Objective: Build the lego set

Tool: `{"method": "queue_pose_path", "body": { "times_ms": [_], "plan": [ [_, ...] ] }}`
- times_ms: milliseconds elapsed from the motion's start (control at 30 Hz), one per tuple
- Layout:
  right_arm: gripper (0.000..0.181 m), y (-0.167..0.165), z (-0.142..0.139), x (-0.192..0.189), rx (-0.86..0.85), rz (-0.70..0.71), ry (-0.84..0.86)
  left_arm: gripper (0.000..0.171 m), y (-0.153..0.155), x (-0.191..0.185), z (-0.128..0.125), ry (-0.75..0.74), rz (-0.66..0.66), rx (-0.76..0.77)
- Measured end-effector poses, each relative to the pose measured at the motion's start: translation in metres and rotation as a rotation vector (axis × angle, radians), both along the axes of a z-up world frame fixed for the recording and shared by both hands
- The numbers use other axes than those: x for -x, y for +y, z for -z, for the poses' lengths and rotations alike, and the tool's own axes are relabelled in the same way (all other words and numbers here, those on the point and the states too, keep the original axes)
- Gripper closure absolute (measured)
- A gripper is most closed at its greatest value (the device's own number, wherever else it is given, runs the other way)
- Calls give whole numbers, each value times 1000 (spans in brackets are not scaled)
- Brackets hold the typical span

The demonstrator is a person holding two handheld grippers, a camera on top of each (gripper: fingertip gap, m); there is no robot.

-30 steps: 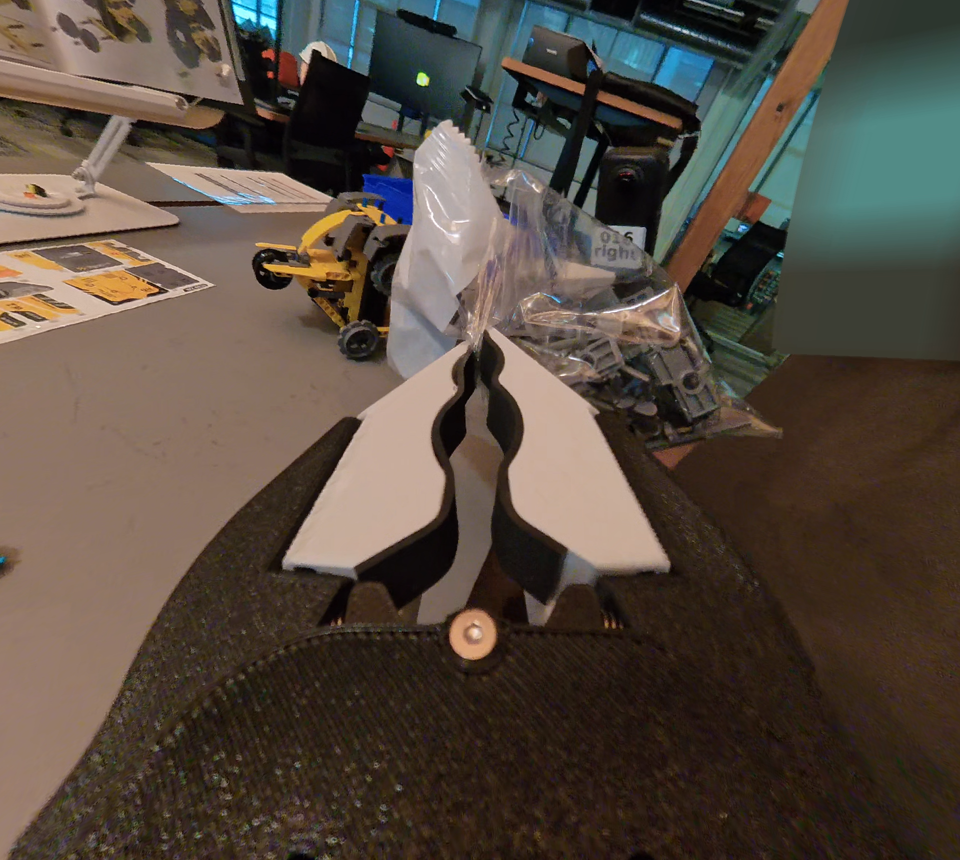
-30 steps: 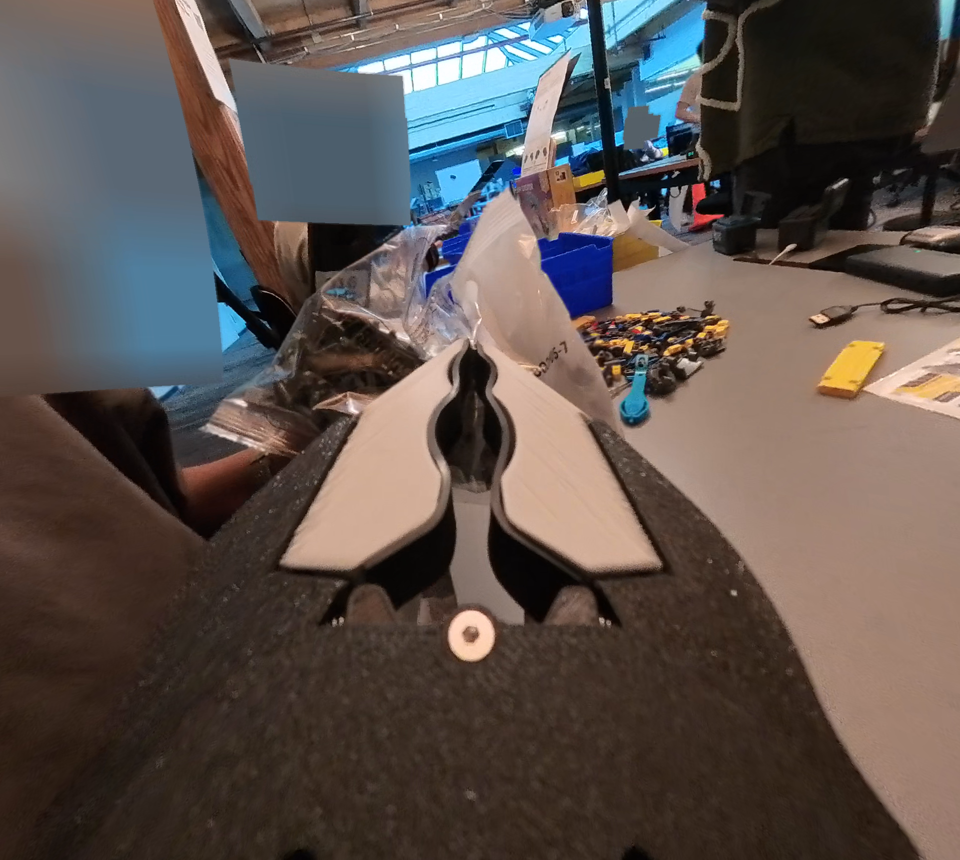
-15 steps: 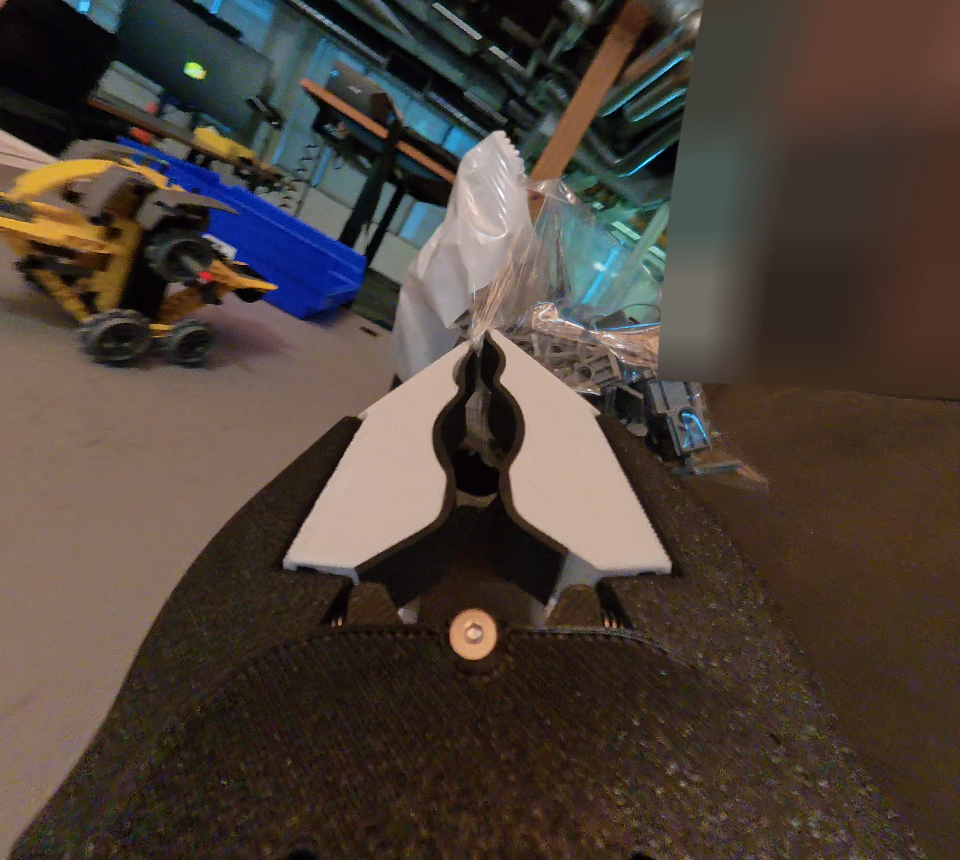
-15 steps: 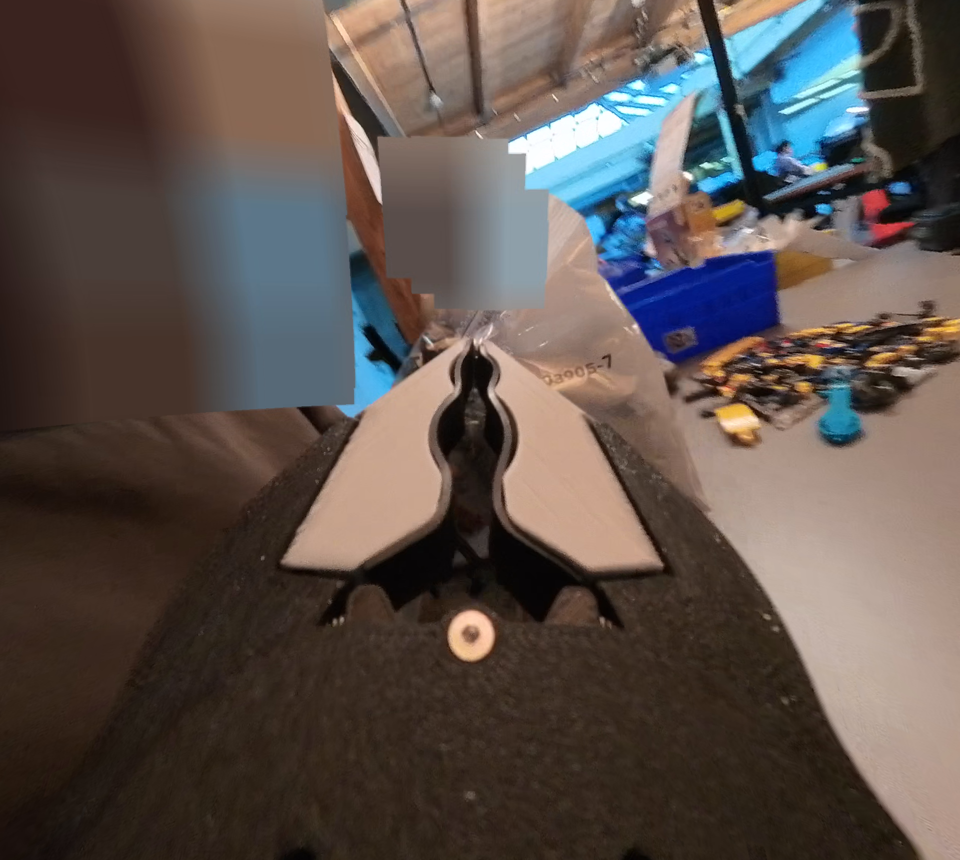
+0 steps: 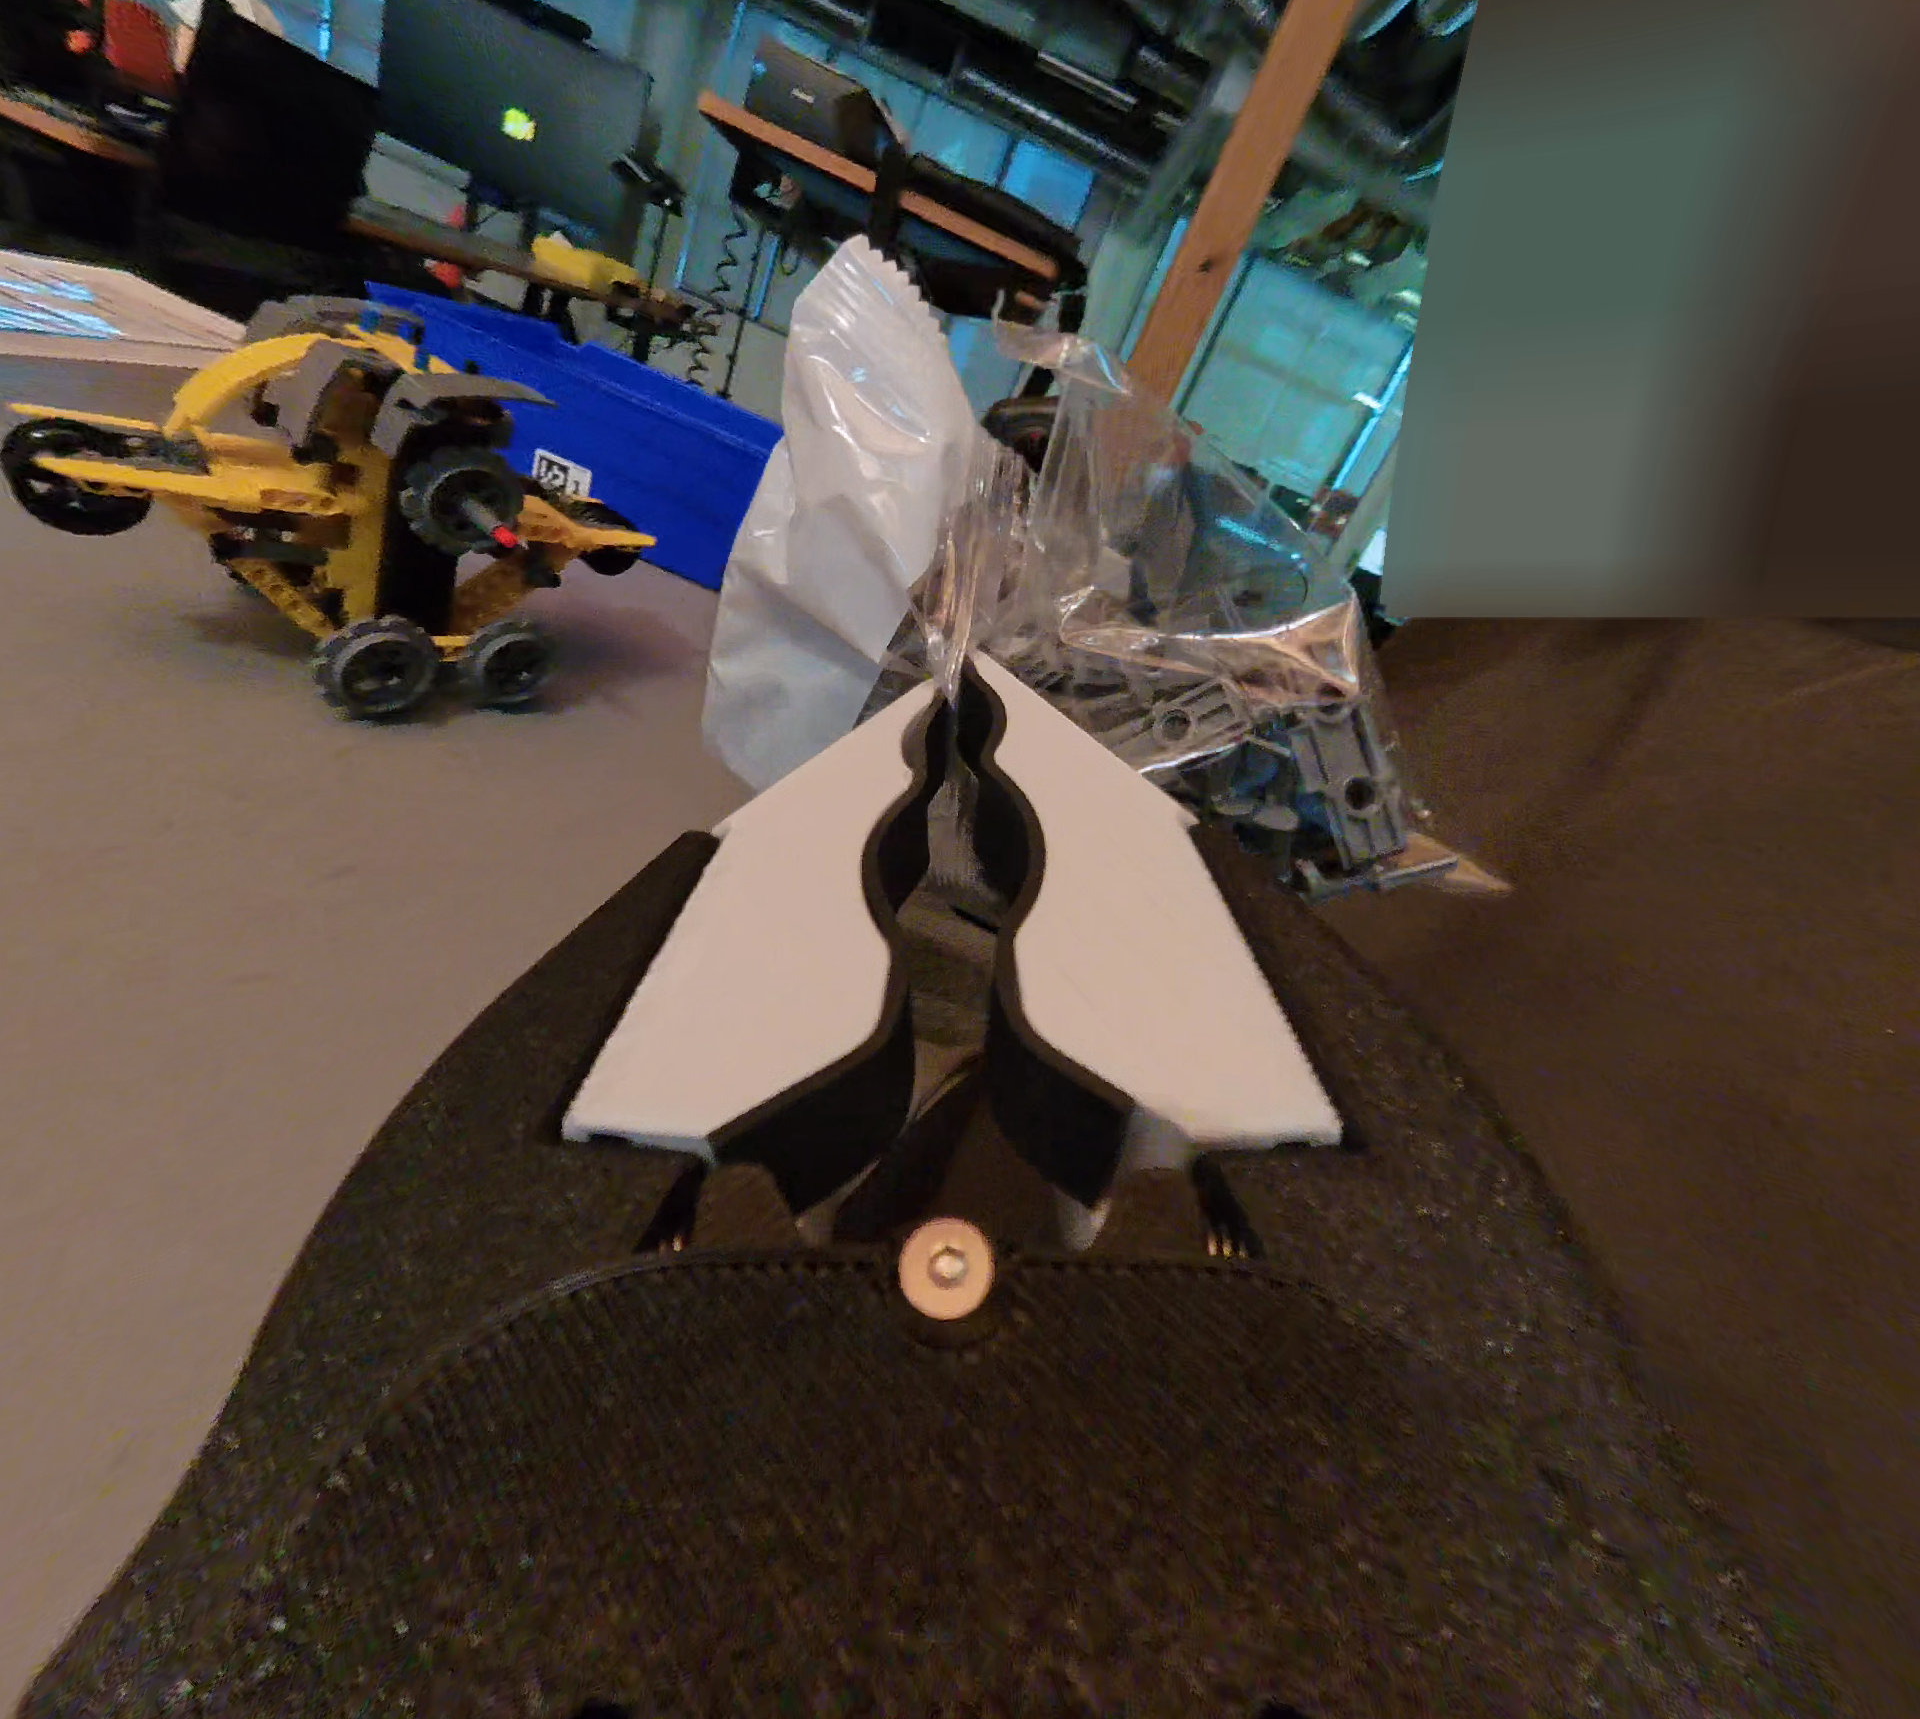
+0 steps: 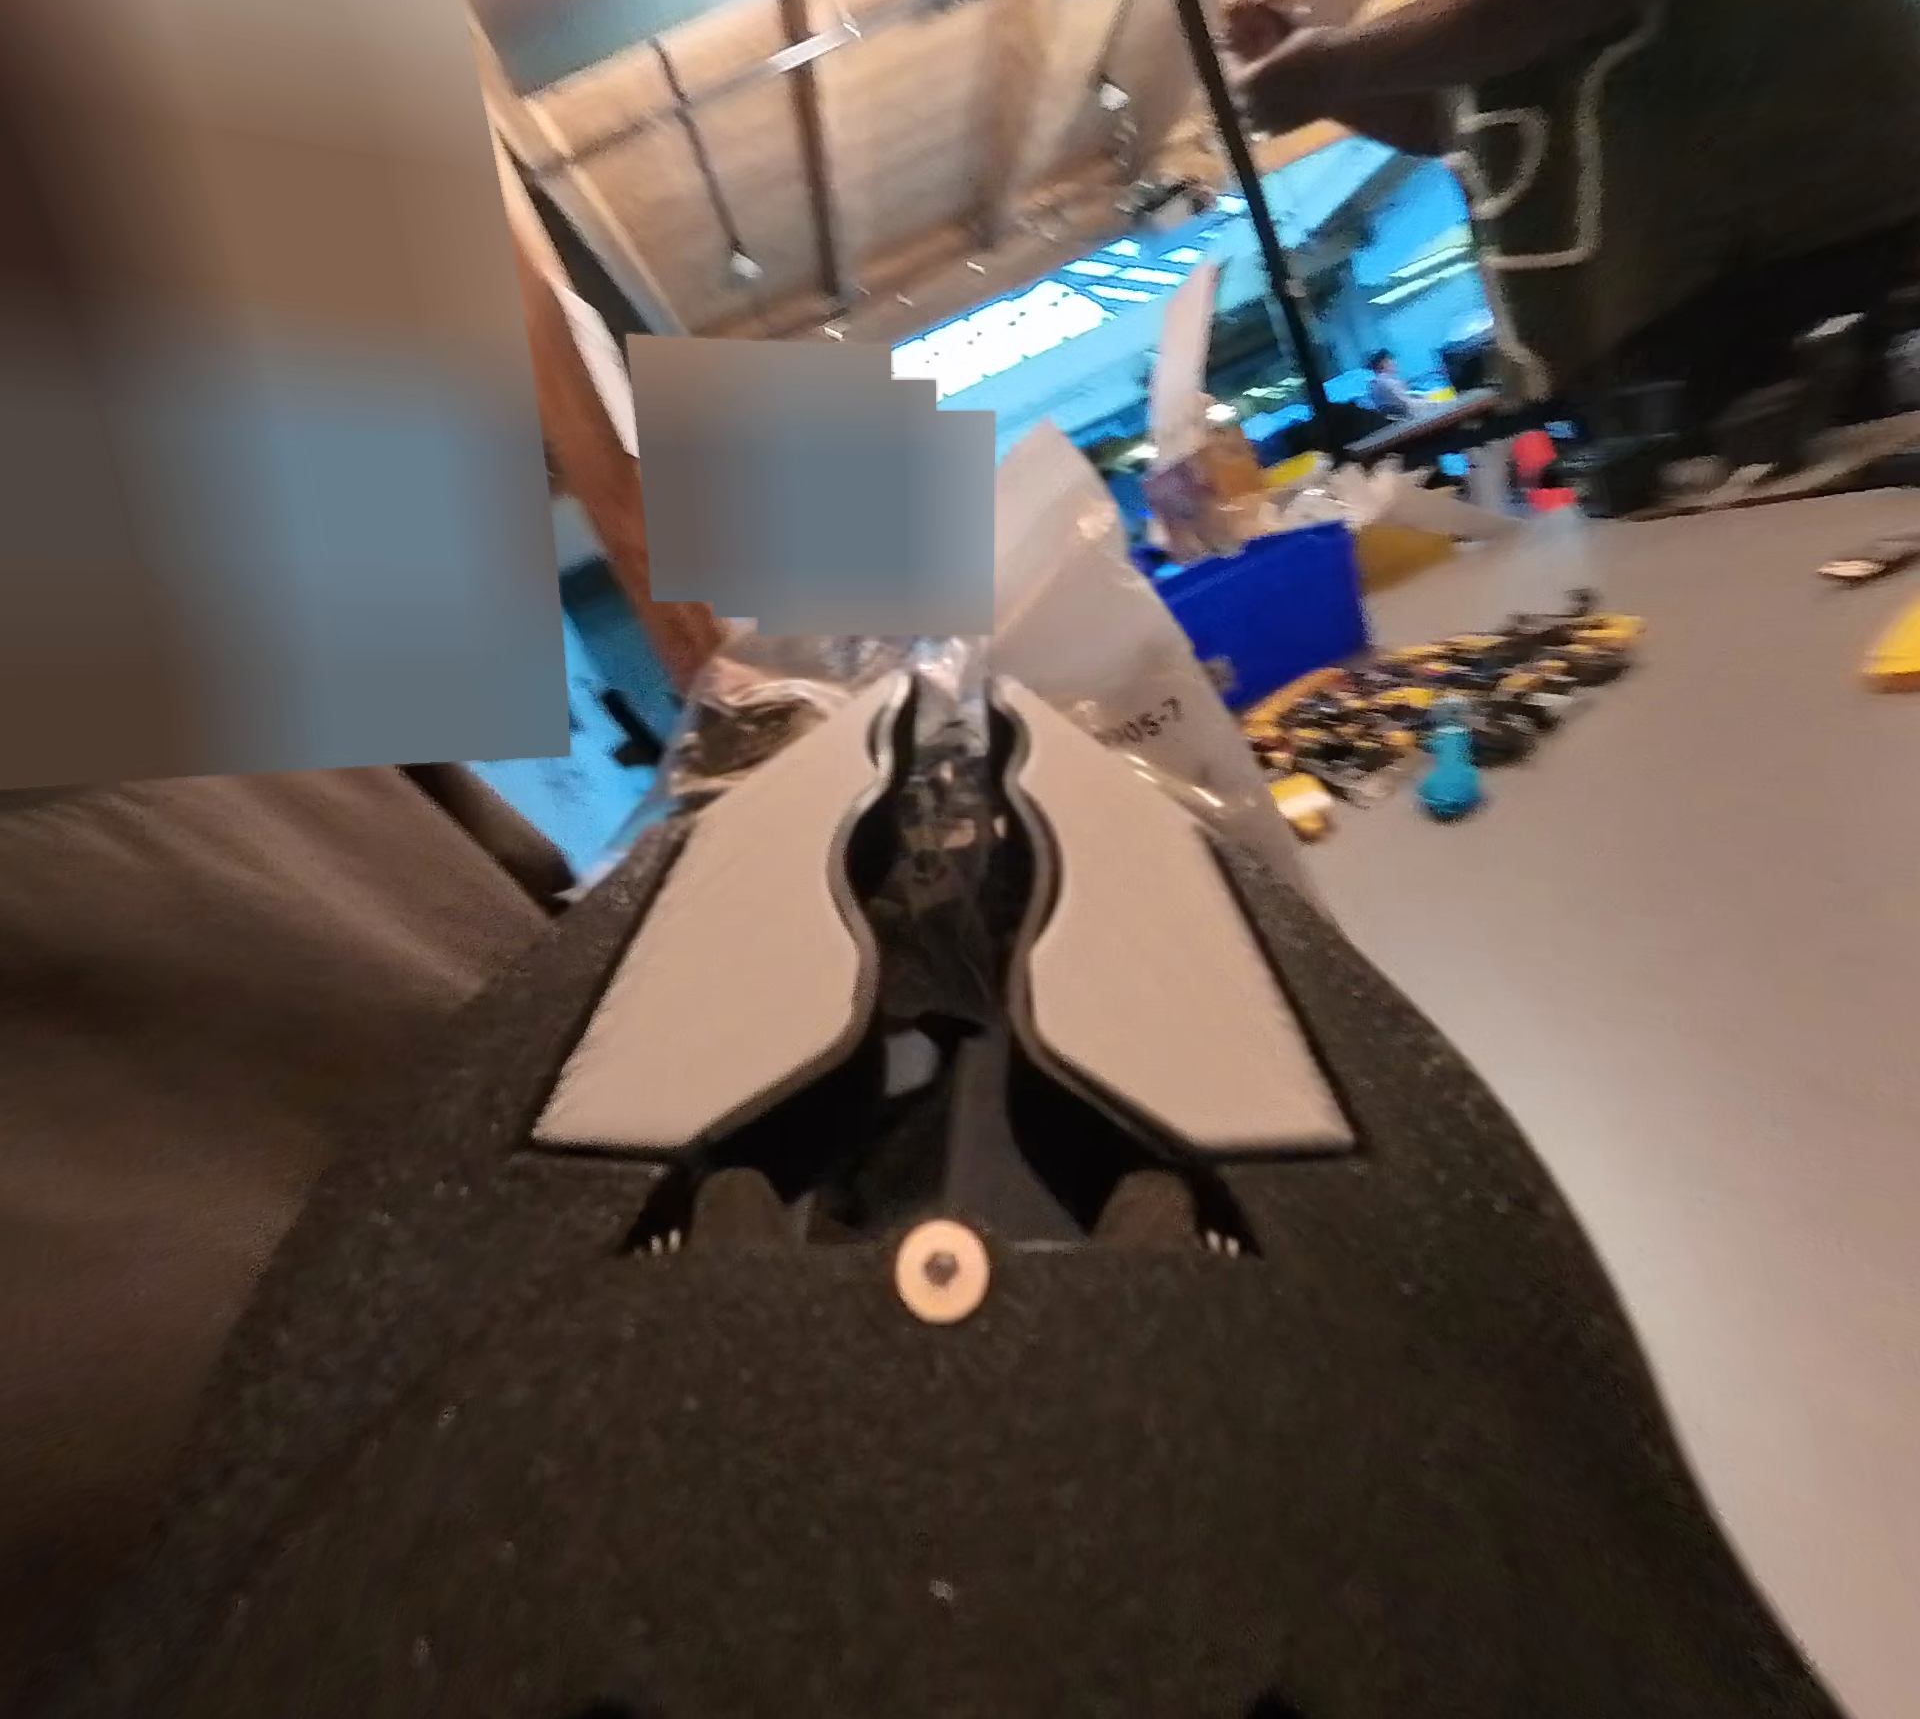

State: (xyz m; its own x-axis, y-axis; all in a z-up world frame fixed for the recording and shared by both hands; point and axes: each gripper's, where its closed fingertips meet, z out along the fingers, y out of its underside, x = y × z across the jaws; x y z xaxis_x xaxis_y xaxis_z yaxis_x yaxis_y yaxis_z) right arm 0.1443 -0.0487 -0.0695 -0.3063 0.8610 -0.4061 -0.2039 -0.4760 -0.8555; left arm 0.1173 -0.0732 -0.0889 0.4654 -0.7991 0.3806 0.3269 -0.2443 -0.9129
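Observation:
My left gripper [image 5: 961,682] is shut on the top edge of a clear plastic bag [image 5: 1195,589] that holds several grey building-brick parts; a white bag or flap [image 5: 831,547] hangs with it. The bag is off the grey table [image 5: 208,838], near its edge. In the blurred right wrist view, my right gripper [image 6: 951,693] has its jaws parted a little, with crinkled bag plastic [image 6: 945,828] lying between the fingers. The white part of the bag [image 6: 1101,630] stands just beyond the right finger.
A yellow and grey brick vehicle [image 5: 343,506] stands on the table at left, with a blue bin [image 5: 644,443] behind it. The right wrist view shows a pile of loose yellow and black pieces [image 6: 1455,703], a blue tool [image 6: 1449,781], the bin [image 6: 1268,620] and a standing person [image 6: 1662,111]. Dark clothing [image 5: 1662,942] lies close on the right. Across from one pair of fingers to the other is roughly 5 centimetres.
The right gripper's jaws, shut on the bag before, have parted. Both grippers turned and shifted with the bag; the left stays shut on it.

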Motion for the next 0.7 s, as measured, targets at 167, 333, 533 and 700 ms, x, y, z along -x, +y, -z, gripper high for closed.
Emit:
{"method": "queue_pose_path", "body": {
  "times_ms": [167, 333, 533, 700],
  "plan": [
    [135, 8, -3, -11, -149, 141, -55, 171, 12, 6, 17, 118, -126, 22],
    [139, 3, 16, -9, -347, 197, -223, 171, 9, 0, 21, 214, -142, -16],
    [154, -6, 28, -3, -590, 246, -256, 171, 2, -18, 24, 291, -59, -46],
    [163, -8, 36, 1, -581, 230, -304, 146, 11, -7, 23, 377, -175, -77]
  ]
}}
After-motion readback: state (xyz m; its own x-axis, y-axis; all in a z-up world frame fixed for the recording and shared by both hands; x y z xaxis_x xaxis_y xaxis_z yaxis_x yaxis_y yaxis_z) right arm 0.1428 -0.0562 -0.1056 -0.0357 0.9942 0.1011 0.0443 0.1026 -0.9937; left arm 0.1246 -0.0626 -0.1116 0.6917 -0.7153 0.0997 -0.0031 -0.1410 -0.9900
